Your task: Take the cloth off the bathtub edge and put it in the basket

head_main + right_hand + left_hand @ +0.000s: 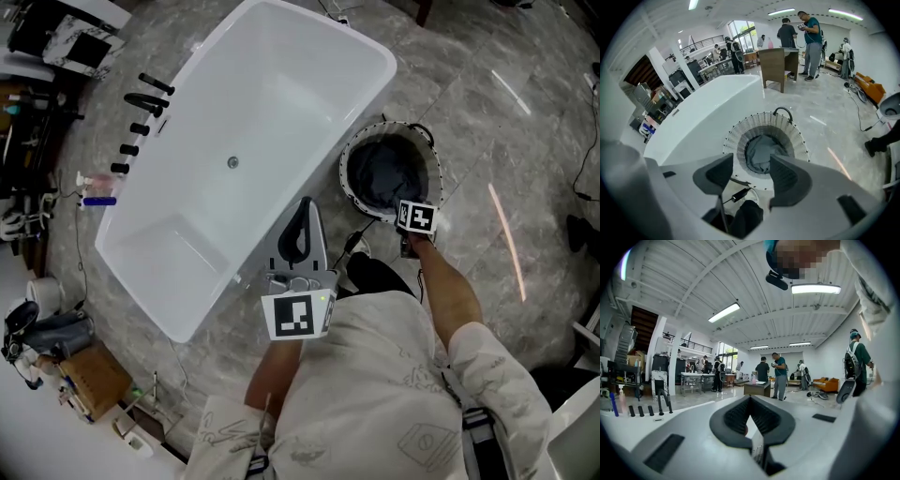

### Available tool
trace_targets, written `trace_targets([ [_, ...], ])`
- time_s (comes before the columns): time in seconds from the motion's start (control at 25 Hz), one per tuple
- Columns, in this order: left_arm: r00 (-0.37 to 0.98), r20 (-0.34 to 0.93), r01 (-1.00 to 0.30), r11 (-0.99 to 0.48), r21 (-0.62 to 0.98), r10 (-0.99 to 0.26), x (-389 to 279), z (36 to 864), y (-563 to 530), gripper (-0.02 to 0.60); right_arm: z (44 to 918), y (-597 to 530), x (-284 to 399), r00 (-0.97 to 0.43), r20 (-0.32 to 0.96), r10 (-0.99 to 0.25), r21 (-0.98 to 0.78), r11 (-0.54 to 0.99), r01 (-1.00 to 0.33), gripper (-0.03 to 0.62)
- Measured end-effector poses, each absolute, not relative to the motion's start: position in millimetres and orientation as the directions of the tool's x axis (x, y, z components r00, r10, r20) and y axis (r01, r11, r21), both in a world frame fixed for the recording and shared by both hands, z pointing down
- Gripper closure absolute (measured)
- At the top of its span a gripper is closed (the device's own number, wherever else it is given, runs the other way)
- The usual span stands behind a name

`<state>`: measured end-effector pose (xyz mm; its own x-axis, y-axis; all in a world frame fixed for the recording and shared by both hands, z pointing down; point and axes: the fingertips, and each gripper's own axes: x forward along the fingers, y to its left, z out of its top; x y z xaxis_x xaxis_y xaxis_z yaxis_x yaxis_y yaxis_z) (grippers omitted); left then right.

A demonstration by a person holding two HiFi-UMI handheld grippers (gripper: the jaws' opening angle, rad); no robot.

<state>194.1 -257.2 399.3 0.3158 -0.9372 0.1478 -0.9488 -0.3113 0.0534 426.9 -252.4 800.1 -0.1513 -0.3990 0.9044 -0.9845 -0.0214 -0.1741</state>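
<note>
A dark grey cloth point(384, 173) lies crumpled inside the round white basket point(349, 159), which stands on the floor by the white bathtub point(375, 58). My right gripper point(407, 212) hovers over the basket's near rim. In the right gripper view its jaws stand open and empty point(751, 161), and the cloth point(761, 152) shows below them in the basket point(736, 136). My left gripper point(305, 202) points out over the tub's near rim. Its tips meet with nothing between them point(750, 398). No cloth shows on the tub's edge.
Black tap fittings point(141, 103) line the tub's far-left rim, with small bottles point(94, 187) beside them. A black cable point(354, 246) and the person's dark shoe point(375, 272) lie by the basket. Clutter fills the left floor edge. People stand round a wooden desk point(778, 65) far off.
</note>
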Motion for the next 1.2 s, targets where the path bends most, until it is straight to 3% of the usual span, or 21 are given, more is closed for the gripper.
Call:
trace_targets([
  [0.28, 0.191, 0.152, -0.981, -0.185, 0.052, -0.97, 132.0, 395.0, -227.9, 0.586, 798.6, -211.8, 372.2, -0.208, 0.918, -0.337, -0.164, 0.155, -0.974, 0.366],
  [0.6, -0.014, 0.161, -0.998, 0.023, 0.054, -0.987, 24.9, 396.1, -171.8, 0.586, 789.9, -182.0, 254.0, -0.344, 0.892, -0.293, -0.215, 0.392, -0.894, 0.368],
  [0.92, -0.209, 0.172, -0.973, 0.221, 0.058, -0.963, -80.3, 393.0, -103.7, 0.586, 708.9, -161.8, 89.4, -0.572, 0.763, -0.3, -0.302, 0.618, -0.726, 0.368],
  [1.2, -0.348, 0.16, -0.932, 0.359, 0.049, -0.924, -151.0, 383.6, -53.7, 0.586, 594.1, -148.7, -23.4, -0.76, 0.569, -0.316, -0.238, 0.821, -0.52, 0.368],
])
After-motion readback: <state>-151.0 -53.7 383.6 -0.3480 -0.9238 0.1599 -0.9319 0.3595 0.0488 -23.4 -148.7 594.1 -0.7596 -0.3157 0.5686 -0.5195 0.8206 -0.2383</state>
